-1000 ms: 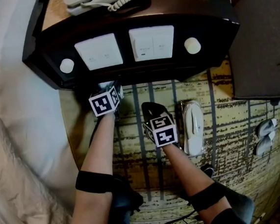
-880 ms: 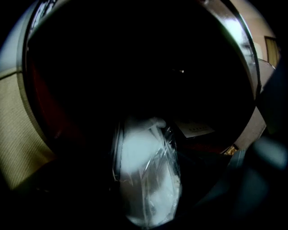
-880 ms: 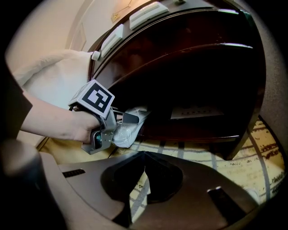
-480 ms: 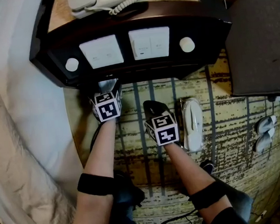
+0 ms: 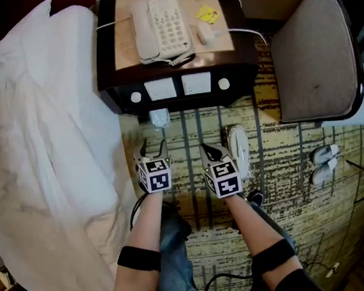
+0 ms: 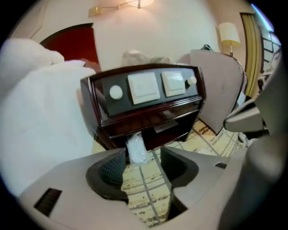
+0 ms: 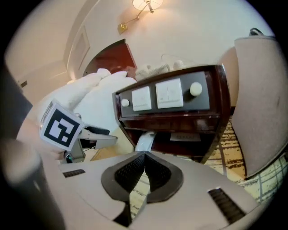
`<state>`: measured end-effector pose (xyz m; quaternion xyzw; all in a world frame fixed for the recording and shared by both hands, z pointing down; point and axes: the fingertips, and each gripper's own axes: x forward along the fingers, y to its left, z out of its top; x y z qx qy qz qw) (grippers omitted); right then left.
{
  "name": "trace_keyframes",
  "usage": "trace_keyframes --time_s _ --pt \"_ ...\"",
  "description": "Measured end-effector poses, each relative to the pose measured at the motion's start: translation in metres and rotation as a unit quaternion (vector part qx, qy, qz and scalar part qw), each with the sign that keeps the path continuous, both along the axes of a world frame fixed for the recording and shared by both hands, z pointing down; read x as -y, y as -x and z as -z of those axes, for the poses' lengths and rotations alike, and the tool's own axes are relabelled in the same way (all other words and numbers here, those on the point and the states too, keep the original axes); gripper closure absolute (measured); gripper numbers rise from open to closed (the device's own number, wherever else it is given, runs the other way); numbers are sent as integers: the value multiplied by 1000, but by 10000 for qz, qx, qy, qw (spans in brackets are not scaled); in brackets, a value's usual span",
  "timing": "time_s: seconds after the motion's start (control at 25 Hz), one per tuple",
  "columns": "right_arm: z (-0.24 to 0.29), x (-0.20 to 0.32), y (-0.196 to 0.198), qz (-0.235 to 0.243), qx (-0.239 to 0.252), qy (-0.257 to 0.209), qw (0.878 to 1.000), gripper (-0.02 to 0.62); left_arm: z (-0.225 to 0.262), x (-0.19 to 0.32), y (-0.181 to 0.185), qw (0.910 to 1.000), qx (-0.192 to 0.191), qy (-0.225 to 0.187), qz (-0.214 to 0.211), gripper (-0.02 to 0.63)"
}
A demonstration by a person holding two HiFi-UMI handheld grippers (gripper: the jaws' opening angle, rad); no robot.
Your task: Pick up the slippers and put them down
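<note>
White slipper [image 5: 159, 118] lies on the patterned carpet [image 5: 286, 163] at the foot of the nightstand [image 5: 239, 78], upper middle of the head view; second slipper [image 5: 237, 144] lies at centre, just right of the right gripper [image 5: 211, 151]. Left gripper [image 5: 151, 148] hovers centre-left, its jaws apart though they have just been closing, nothing between them. The right gripper's jaws are pressed together, empty. A white duvet [image 5: 34, 143] fills the left side

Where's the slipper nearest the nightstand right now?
Head view, left of centre: the slipper lies on the patterned carpet at the foot of the nightstand, below its left switch panel. The other slipper lies further right.
</note>
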<state>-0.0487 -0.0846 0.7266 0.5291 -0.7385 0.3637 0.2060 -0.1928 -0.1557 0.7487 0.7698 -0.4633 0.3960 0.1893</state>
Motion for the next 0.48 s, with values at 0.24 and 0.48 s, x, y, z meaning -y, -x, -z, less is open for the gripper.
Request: trace_keyframes --time_s 0.24,0.48 --pt "140 -25 -11 -1 -64 -97 9999 594 154 -52 -11 9992 -346 9 -185 599" --pt "268 -51 -29 18 -188 -313 9993 594 295 -94 -11 9975 -707 -67 -61 604"
